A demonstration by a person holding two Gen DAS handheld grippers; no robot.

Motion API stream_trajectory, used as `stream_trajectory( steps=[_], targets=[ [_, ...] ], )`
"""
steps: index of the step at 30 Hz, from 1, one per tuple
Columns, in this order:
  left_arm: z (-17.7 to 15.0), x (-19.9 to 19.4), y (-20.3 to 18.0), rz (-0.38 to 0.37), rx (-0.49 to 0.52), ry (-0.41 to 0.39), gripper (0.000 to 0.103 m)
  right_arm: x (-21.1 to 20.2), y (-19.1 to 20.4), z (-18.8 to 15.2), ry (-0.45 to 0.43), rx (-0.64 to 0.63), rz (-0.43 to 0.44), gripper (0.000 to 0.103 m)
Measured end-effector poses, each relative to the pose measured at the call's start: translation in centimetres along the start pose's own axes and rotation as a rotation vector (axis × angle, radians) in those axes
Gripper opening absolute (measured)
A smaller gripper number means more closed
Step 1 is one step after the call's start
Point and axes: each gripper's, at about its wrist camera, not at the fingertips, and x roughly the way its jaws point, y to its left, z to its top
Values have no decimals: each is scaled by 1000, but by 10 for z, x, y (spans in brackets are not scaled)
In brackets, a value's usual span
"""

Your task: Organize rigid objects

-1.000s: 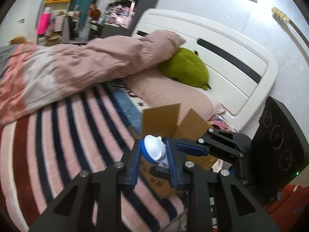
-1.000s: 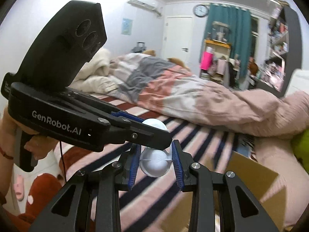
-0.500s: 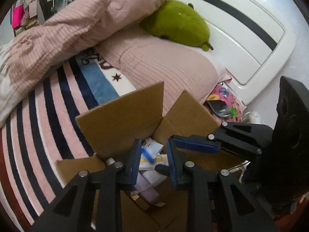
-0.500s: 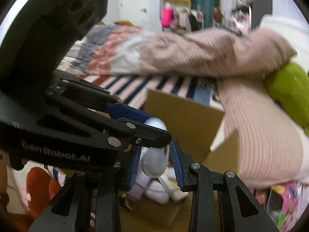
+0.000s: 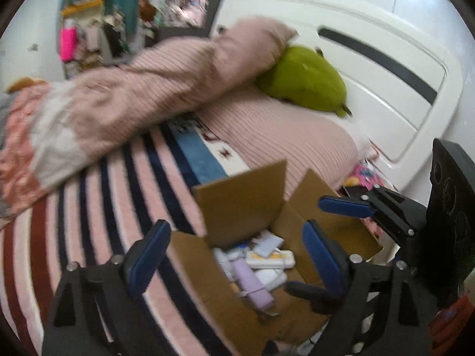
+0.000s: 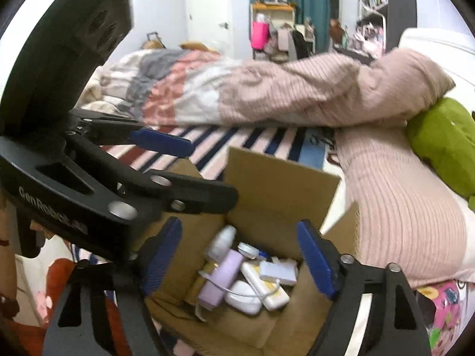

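An open cardboard box [image 5: 240, 204] sits on the striped bed and holds several small rigid items: a lilac case [image 5: 255, 286], white cases and a white bottle [image 6: 221, 241]. The box also shows in the right wrist view [image 6: 282, 184], with the lilac case [image 6: 219, 279] among the items. My left gripper [image 5: 234, 255] is open and empty above the box. My right gripper [image 6: 237, 258] is open and empty above the box too. Each gripper shows in the other's view, the right one [image 5: 344, 207] and the left one [image 6: 160, 142] beside the box.
A striped blanket [image 5: 89, 207] covers the bed. A pink ribbed duvet [image 5: 166, 71] and a green plush [image 5: 305, 83] lie by the white headboard [image 5: 386, 68]. A cluttered desk and shelves stand at the far wall [image 6: 276, 20].
Both grippers opened wide. The blue-and-white item left my left gripper and the white bottle left my right gripper; the bottle now lies in the box. Both grippers rose slightly.
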Motion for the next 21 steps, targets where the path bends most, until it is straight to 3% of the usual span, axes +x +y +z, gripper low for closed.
stream_trajectory(
  steps=[3, 7, 11, 16, 21],
  targets=[
    [-11, -32, 9, 93, -17, -92, 93, -8, 9, 4, -60, -30, -1, 92],
    [-30, -69, 26, 162, -81, -177, 93, -22, 24, 5, -168, -66, -1, 102],
    [-50, -98, 44, 246, -145, -240, 93, -33, 36, 10, -215, -70, 37, 103],
    [-73, -120, 60, 335, -190, -262, 93, -47, 43, 12, -258, -38, 81, 103],
    [-87, -129, 67, 369, -208, -264, 93, -46, 47, 10, -243, -19, 80, 103]
  ],
)
